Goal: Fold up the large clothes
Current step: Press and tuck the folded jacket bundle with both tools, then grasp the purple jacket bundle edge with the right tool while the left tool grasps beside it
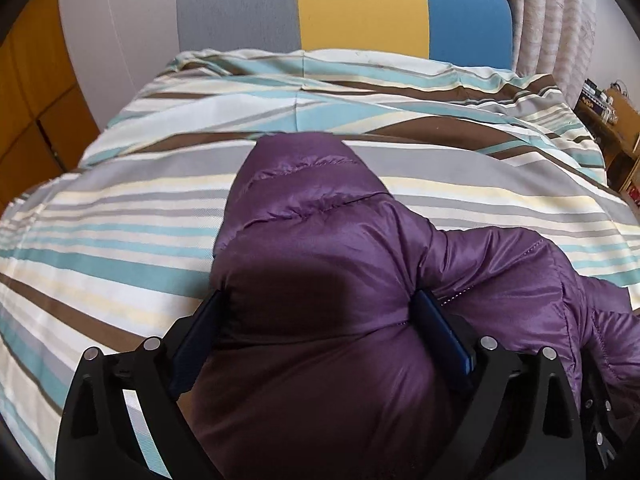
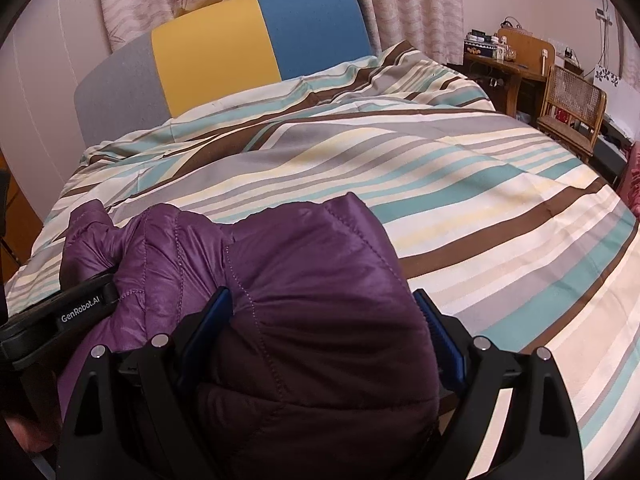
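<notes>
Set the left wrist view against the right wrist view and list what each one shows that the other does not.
Only the left wrist view shows the orange wooden cabinet beside the bed and the left gripper from behind, its jaws wide with purple fabric bulging between them.

Only the right wrist view shows the cane-backed chair, and the right gripper from behind, jaws also wide around fabric.

Both show the purple quilted jacket on the striped duvet, the grey, yellow and blue headboard, the curtain and the cluttered wooden desk.
</notes>
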A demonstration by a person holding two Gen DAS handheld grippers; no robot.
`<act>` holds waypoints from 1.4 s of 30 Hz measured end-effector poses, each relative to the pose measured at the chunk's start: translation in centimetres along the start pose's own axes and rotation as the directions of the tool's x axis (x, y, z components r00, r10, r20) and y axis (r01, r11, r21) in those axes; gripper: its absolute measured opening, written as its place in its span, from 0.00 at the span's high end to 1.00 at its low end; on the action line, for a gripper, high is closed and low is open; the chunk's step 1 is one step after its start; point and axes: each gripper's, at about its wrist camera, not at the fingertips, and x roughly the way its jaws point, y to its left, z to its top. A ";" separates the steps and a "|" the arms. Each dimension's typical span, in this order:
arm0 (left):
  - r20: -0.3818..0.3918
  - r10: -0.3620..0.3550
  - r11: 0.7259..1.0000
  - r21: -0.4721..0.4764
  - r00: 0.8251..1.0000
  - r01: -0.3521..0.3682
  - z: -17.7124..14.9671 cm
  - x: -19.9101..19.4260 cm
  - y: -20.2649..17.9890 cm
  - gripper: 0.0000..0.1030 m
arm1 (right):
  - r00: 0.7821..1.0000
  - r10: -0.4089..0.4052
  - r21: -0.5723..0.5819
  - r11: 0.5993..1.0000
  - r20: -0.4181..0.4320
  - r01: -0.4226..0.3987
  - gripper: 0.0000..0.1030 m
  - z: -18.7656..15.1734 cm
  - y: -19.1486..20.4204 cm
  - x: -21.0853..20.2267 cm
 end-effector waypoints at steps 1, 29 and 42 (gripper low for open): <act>-0.001 -0.008 1.000 -0.007 1.000 0.008 0.0 0.1 0.1 0.09 | 1.000 -0.001 0.000 1.000 -0.005 0.001 0.14 0.0 0.0 0.1; 0.186 -0.098 0.992 0.094 0.978 0.082 -7.6 -9.4 2.0 0.03 | 0.996 0.036 -0.075 0.997 0.084 -0.029 0.04 -4.0 -2.8 -6.5; 0.177 -0.146 0.989 0.063 0.973 0.137 -8.2 -8.1 3.4 0.03 | 0.991 0.134 0.018 0.991 -0.023 -0.134 0.02 -4.1 -4.5 -3.9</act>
